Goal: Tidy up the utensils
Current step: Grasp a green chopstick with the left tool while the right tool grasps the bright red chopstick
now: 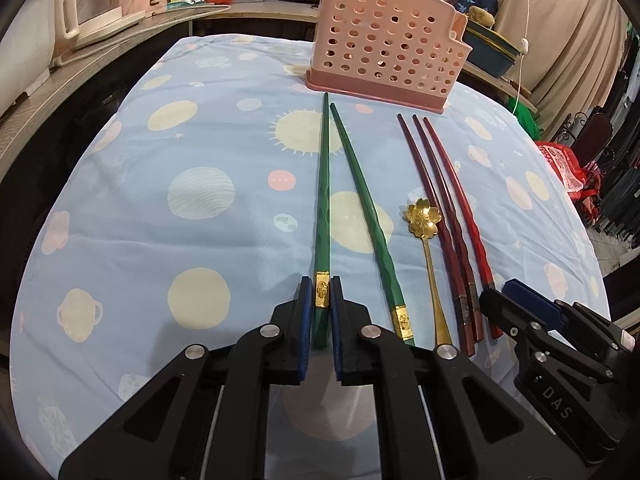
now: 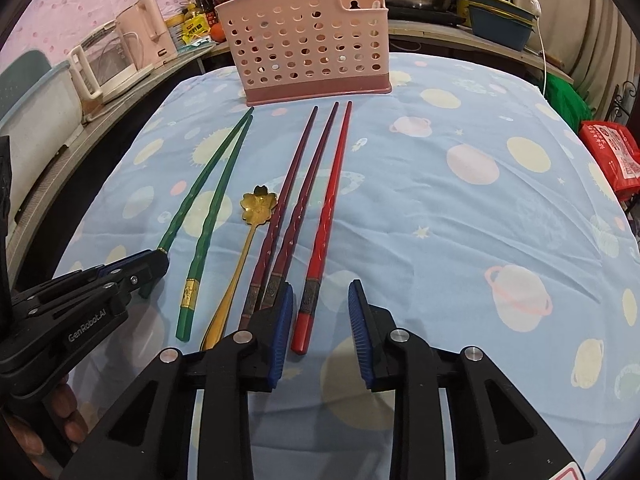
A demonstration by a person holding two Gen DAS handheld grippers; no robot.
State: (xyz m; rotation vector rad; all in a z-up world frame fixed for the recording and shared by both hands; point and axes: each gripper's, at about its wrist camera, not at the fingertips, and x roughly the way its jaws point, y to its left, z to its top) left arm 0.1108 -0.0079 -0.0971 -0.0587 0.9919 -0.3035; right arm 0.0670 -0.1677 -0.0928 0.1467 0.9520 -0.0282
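Left wrist view: your left gripper [image 1: 322,296] pinches the leftmost green chopstick [image 1: 323,200] on the cloth.
Right gripper [image 2: 318,300] straddles the red chopstick [image 2: 326,216], jaws spread; close, then carry both to the pink holder [image 2: 304,44].

We count 2 green chopsticks [image 1: 325,216] [image 1: 366,216], 2 dark red chopsticks [image 2: 282,208] [image 2: 306,208] and 1 bright red chopstick [image 2: 330,216], so 5 in all. We also see 1 gold spoon [image 2: 250,224], 1 pink holder [image 2: 308,40] and 2 hand-held grippers [image 1: 321,320] [image 2: 318,320].
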